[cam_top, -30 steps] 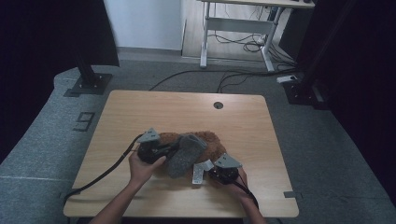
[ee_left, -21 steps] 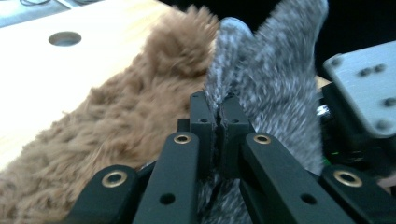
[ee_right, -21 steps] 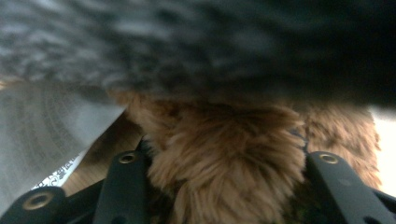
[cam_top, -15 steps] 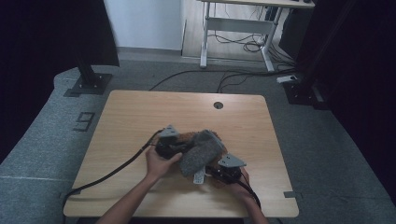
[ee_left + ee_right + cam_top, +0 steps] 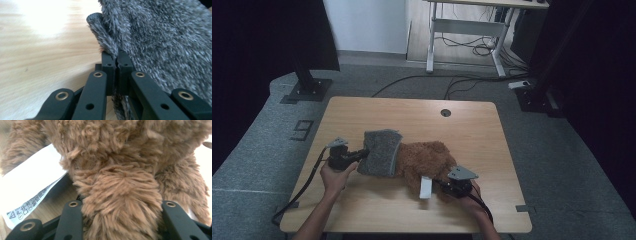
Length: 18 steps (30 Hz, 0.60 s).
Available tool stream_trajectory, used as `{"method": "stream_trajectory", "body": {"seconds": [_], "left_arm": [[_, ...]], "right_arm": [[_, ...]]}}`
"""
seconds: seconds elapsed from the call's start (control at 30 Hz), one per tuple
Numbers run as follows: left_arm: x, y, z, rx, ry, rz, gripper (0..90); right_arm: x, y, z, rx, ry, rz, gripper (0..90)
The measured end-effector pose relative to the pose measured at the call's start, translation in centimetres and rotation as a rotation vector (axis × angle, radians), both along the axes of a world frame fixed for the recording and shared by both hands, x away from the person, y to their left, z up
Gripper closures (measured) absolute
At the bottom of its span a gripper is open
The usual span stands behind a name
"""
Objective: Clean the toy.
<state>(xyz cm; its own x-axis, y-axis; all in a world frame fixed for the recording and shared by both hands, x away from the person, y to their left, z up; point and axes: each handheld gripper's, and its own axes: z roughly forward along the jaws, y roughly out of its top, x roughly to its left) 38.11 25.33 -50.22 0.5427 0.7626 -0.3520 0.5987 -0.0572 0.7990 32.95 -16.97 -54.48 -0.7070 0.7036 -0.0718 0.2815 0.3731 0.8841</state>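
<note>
Grey cloth (image 5: 380, 152) pinched by left tongs (image 5: 360, 154); right tongs (image 5: 443, 184) clamp brown plush (image 5: 427, 159)

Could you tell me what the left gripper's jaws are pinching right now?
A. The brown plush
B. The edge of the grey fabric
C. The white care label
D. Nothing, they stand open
B: in the left gripper view the left gripper has its jaws shut on a fold at the edge of the grey fabric, while the white label lies over by the brown plush.
</note>
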Motion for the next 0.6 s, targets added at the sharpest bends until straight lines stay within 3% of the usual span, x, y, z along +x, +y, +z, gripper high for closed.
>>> {"method": "stream_trajectory", "body": {"seconds": [0.07,0.2,0.3,0.37,0.47,0.6], "left_arm": [[-0.2,0.1,0.8,-0.017,-0.023,0.008,86.7],[-0.7,-1.1,4.6,-0.048,-0.112,-0.02,86.8],[-0.6,-3.6,7.3,-0.051,-0.166,-0.074,86.7],[-0.3,-6.0,8.3,-0.026,-0.182,-0.118,86.7],[0.7,-10.2,8.4,0.005,-0.155,-0.188,86.6],[1.4,-15.9,6.5,0.039,-0.098,-0.285,86.6]], "right_arm": [[0.0,0.0,0.0,0.002,0.002,-0.003,57.2],[0.0,0.0,0.0,0.003,0.005,-0.003,57.2],[0.1,0.0,0.0,0.005,0.006,-0.003,57.2],[0.1,0.1,0.0,0.01,0.006,-0.003,57.2],[0.1,0.1,0.0,0.011,0.007,-0.003,57.2],[0.1,0.1,0.0,0.013,0.01,-0.005,57.1]]}}
